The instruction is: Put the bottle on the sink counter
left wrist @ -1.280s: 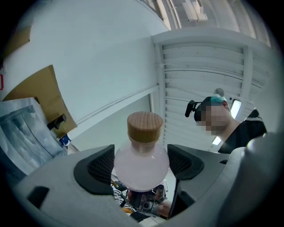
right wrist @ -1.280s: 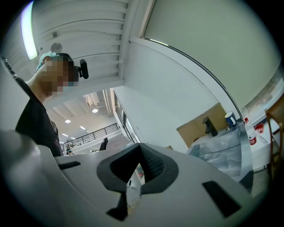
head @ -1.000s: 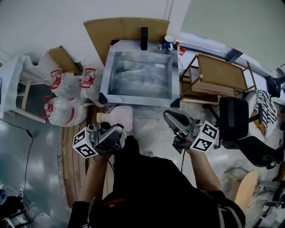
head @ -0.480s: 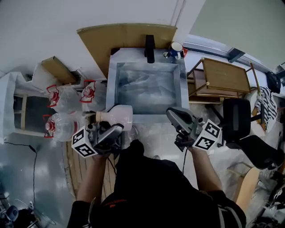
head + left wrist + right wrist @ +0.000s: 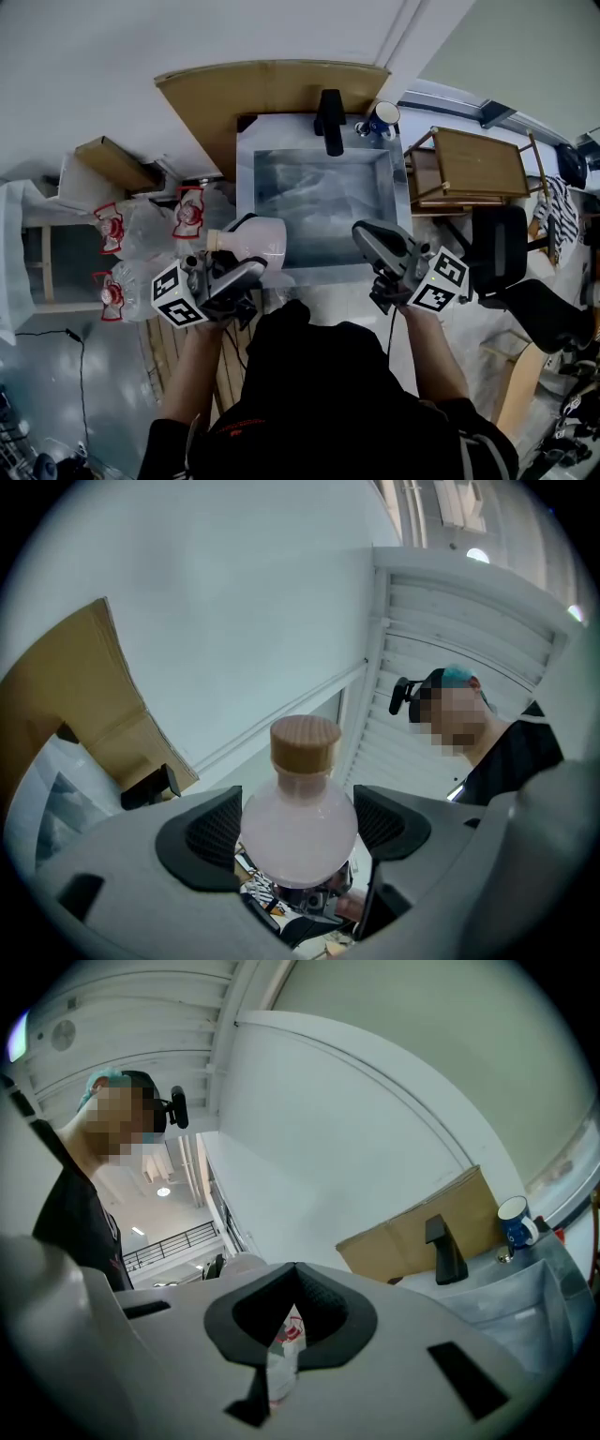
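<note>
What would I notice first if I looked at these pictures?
A pale bottle with a tan cap, clamped in the left gripper, right by the sink's near-left corner. Then the shiny sink itself, with a black tap and a blue mug at its far edge.

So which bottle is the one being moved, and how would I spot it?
Find the square sink set against the wall. Near its front left corner, the left gripper is closed on the bottle, which lies sideways with its cap pointing left. Unlike the clear jugs with red labels further left, it is milky white with a tan cap.
</note>
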